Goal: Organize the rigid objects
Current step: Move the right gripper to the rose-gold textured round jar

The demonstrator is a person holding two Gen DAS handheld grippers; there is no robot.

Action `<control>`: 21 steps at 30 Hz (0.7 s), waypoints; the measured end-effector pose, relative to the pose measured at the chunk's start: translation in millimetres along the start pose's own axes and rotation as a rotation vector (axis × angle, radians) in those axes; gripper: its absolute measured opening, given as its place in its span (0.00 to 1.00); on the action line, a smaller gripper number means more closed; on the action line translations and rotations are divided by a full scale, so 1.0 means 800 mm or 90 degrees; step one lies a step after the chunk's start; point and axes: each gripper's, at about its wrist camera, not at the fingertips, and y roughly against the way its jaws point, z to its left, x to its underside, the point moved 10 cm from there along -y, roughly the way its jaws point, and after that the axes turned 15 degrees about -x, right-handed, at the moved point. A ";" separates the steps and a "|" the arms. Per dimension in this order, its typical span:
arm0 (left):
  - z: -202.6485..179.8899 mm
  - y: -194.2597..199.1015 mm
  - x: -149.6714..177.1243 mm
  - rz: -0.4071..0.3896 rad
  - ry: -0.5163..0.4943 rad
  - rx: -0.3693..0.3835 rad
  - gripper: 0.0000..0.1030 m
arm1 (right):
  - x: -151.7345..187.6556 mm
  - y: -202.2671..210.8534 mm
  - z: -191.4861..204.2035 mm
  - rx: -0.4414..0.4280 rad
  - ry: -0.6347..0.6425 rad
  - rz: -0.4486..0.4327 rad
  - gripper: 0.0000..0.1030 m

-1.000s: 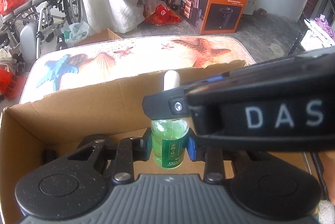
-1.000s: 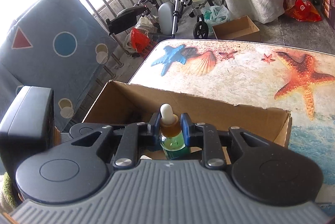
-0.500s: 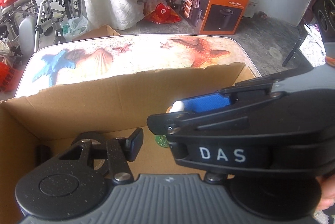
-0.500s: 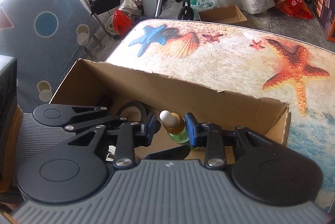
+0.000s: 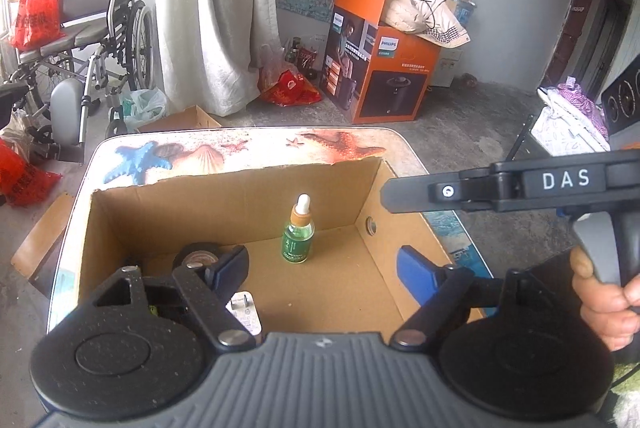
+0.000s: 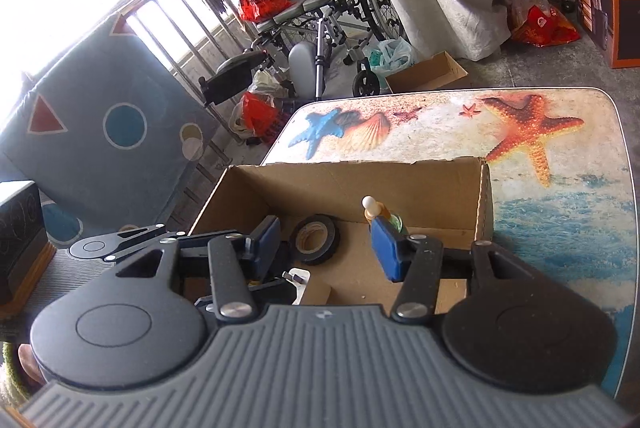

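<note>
Dropper bottle (image 5: 298,233) upright on floor of cardboard box (image 5: 224,204), ahead of left hand-held gripper (image 5: 322,270) and clear of both blue pads. Black tape roll (image 5: 196,257) near box's left side, just beyond left pad (image 5: 230,268); white plug adapter (image 5: 244,312) lying closer in. From right wrist view, bottle (image 6: 378,214) partly hidden behind right-side pad (image 6: 386,252) of right hand-held gripper (image 6: 326,248), tape roll (image 6: 315,239) seen between the pads but beyond them. Box on table (image 6: 560,196) printed with starfish and shells.

Writing: "DAS" on right hand-held gripper's side (image 5: 566,180); "PHILIPS" on orange carton (image 5: 384,68) on the floor. Green bottle label too small to read.

Left hand-held gripper: jaws spread wide, just been opening, holding nothing. Right hand-held gripper: jaws parted, just been opening, nothing pressed between pads.
</note>
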 end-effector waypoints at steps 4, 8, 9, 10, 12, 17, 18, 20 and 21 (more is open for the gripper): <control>0.018 0.054 0.038 -0.035 0.004 0.002 0.87 | 0.039 0.054 0.039 -0.027 0.003 -0.045 0.52; 0.028 0.080 0.096 -0.036 -0.012 -0.005 0.88 | 0.101 0.077 0.067 -0.057 -0.013 -0.060 0.52; 0.029 0.083 0.112 -0.032 -0.016 -0.005 0.88 | 0.118 0.074 0.071 -0.064 -0.018 -0.059 0.52; 0.030 0.085 0.128 -0.029 -0.023 -0.005 0.88 | 0.133 0.070 0.075 -0.069 -0.021 -0.058 0.52; 0.029 0.083 0.156 -0.024 -0.042 -0.012 0.88 | 0.165 0.056 0.080 -0.078 -0.027 -0.052 0.52; 0.031 0.055 0.206 0.010 -0.055 -0.040 0.84 | 0.230 -0.007 0.073 -0.081 -0.074 -0.004 0.51; 0.031 0.046 0.214 0.019 -0.058 -0.042 0.82 | 0.240 -0.023 0.070 -0.067 -0.076 0.010 0.50; 0.031 0.033 0.225 0.023 -0.070 -0.055 0.75 | 0.253 -0.049 0.066 -0.044 -0.070 0.037 0.47; 0.031 0.028 0.229 0.018 -0.075 -0.067 0.73 | 0.257 -0.060 0.067 -0.040 -0.063 0.047 0.46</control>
